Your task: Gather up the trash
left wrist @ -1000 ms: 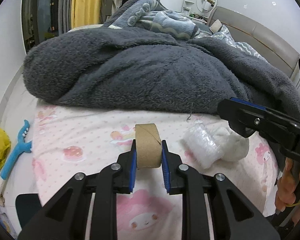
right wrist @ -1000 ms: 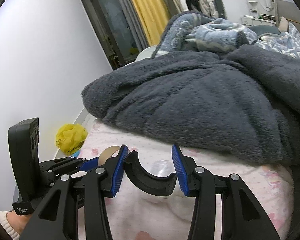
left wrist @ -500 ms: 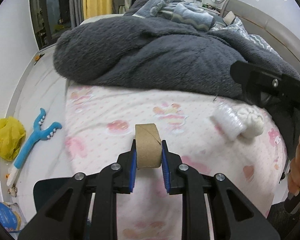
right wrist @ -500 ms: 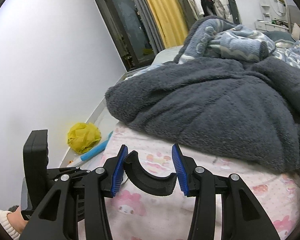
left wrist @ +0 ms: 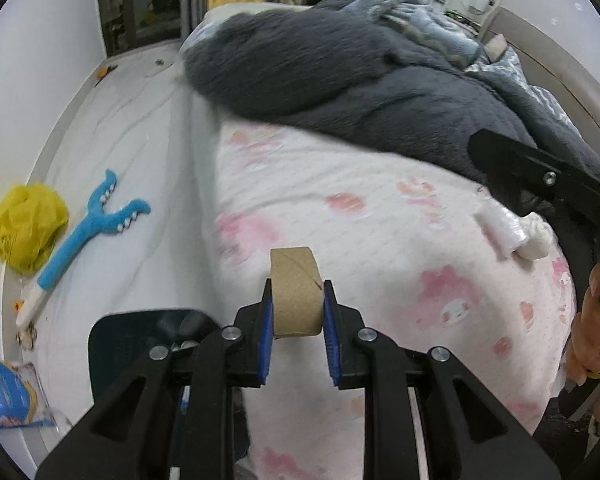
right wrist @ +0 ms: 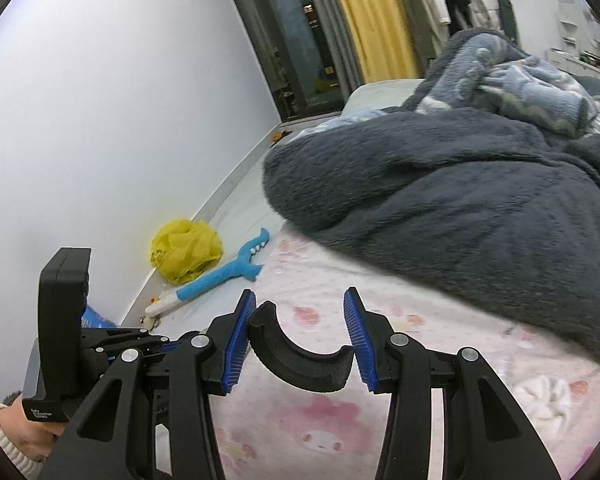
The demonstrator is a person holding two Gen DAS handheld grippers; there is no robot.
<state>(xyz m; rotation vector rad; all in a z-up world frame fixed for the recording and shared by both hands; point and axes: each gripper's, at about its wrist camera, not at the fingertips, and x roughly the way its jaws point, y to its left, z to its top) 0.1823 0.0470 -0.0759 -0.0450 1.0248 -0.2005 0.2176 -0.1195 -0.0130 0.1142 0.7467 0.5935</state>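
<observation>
Both views have swung toward the floor side of the bed (left wrist: 340,208) over the last second: a second ago the left wrist view looked straight across the pink-printed sheet at the grey fleece blanket (left wrist: 360,72), and now the strip of floor beside the bed fills its left part, with a dark bin-like container (left wrist: 140,344) coming into view just below and left of the claw. The left claw (left wrist: 296,312) is clamped on a cardboard tube (left wrist: 294,292), its blue pads pressed to the tube's two sides, and that grip looks the same as before. The right claw (right wrist: 300,340) likewise keeps its hold on a curved black piece (right wrist: 300,356) (a half ring of some kind; what it belongs to I cannot tell), wedged between the pads. The white plastic-wrapped roll (left wrist: 504,232) and the crumpled white tissue (left wrist: 536,236) touching it lie on the sheet near the bed's right edge, now well off to the side, so they are being left for a later pass. My reading is that both hands are carrying their pickings off the bed toward the dark container, if that is indeed the bin. On the floor by the wall lie a yellow crumpled bag (left wrist: 28,232), just beside it a blue forked toy (left wrist: 92,232), and a blue printed packet (left wrist: 8,396) nearer the camera; the bag and packet look like further trash to gather.
</observation>
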